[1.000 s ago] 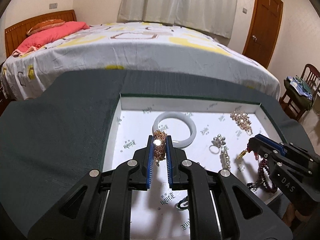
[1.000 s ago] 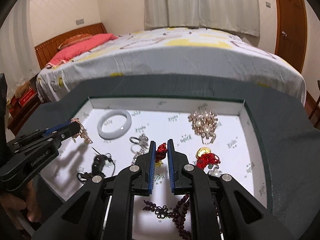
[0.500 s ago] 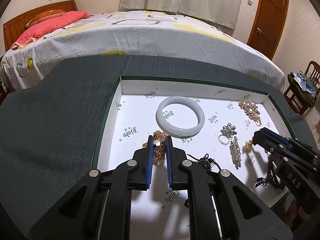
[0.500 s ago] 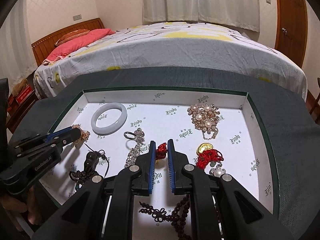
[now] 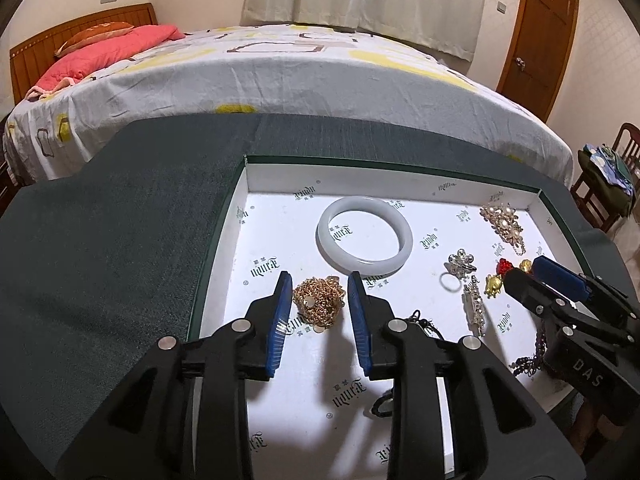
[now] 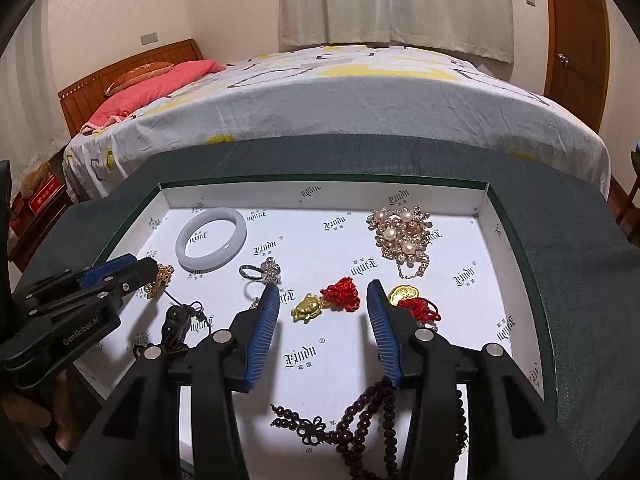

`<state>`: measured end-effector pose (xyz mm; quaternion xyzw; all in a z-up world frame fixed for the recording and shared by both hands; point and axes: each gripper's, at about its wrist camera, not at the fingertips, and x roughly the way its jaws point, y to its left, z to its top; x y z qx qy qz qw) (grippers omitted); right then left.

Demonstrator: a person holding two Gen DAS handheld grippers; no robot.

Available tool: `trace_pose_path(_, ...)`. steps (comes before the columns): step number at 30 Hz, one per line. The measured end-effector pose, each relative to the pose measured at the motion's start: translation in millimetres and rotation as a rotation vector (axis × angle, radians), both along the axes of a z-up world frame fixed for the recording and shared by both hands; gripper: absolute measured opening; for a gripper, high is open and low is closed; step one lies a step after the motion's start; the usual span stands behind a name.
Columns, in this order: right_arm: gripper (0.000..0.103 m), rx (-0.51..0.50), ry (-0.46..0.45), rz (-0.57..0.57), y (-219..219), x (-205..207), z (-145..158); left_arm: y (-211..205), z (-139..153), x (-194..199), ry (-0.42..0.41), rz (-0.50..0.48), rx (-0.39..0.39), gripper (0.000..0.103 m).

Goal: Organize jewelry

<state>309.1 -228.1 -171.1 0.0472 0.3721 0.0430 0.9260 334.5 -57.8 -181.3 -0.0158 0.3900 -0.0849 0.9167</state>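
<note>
A shallow green-rimmed tray with a white printed lining holds the jewelry. My left gripper hangs low over its near left part and its jaws are opening. A bunched gold chain lies on the lining between the blue pads, free of both. My right gripper is over the tray's middle, and its jaws are opening too. A gold turtle charm with a red knot rests between its pads, untouched. Each gripper shows in the other's view: left gripper, right gripper.
Also in the tray are a white jade bangle, a pearl brooch, a crystal flower ring, a gold piece on red cord, a black pendant and dark wooden beads. Dark green cloth surrounds the tray, with a bed behind.
Both grippers went from shut to spread. The gold chain left the left pads and now lies on the lining. The red-knot charm left the right pads and lies between them.
</note>
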Motion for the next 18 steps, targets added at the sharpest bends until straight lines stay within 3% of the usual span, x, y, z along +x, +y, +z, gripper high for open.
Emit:
trace_pose_path(3, 0.046, 0.001, -0.002, 0.0, 0, 0, 0, 0, 1, -1, -0.007, 0.008, 0.005, 0.05)
trace_pose_path(6, 0.05, 0.002, -0.004, -0.004, -1, -1, 0, 1, 2, -2, -0.012, 0.013, 0.004, 0.053)
trace_pose_path(14, 0.073, 0.002, -0.038, -0.024, -4, -9, 5, -1, 9, -9, -0.047, 0.027, 0.034, 0.08)
trace_pose_path(18, 0.079, 0.0, -0.055, -0.044, -7, -16, 9, -3, 16, -17, -0.08, 0.038, 0.066, 0.09)
